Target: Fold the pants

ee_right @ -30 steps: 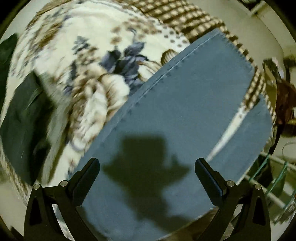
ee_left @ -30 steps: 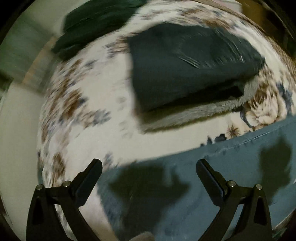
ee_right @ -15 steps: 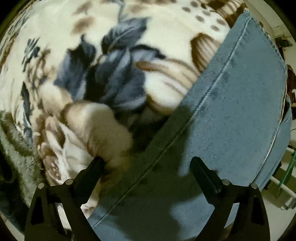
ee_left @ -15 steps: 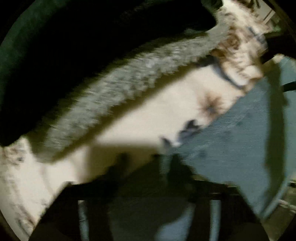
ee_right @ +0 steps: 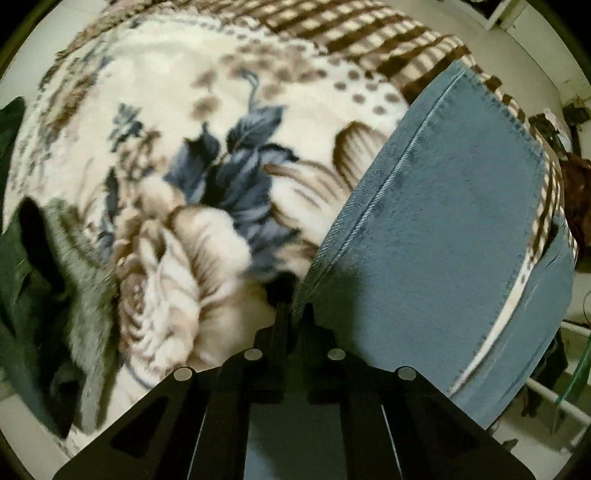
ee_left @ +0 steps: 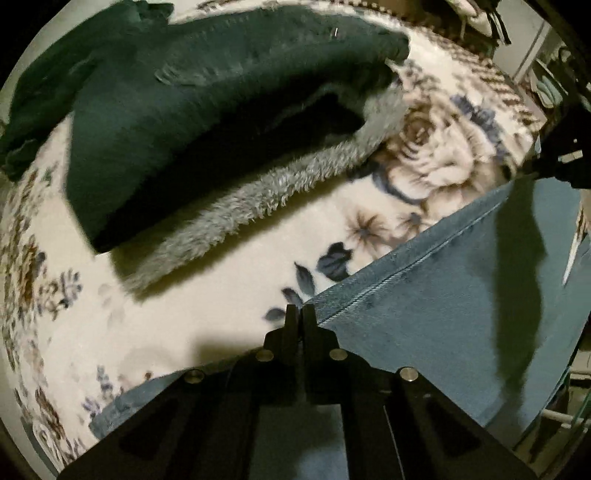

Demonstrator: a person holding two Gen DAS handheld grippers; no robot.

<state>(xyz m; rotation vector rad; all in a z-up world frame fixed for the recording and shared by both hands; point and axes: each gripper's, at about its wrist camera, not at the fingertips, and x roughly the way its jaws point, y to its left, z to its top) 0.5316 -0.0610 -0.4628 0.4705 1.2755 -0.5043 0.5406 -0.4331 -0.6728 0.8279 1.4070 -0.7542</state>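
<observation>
Blue denim pants (ee_left: 443, 314) lie flat on a floral blanket (ee_left: 221, 288). In the left wrist view my left gripper (ee_left: 300, 314) is shut on the pants' seamed edge, low against the blanket. In the right wrist view the same pants (ee_right: 443, 229) run up to the right, one leg beside the other with a pale strip between. My right gripper (ee_right: 295, 314) is shut on their left seamed edge. The cloth under both grippers is hidden by the fingers.
A folded dark green garment with grey fleece lining (ee_left: 207, 122) lies on the blanket beyond the left gripper, and shows at the left of the right wrist view (ee_right: 44, 295). The blanket's checked border (ee_right: 369, 33) marks the bed's far edge. A white rail (ee_right: 546, 398) stands at the right.
Both grippers were open above the pants one second ago. They came down to the pants' edge and closed on the denim.
</observation>
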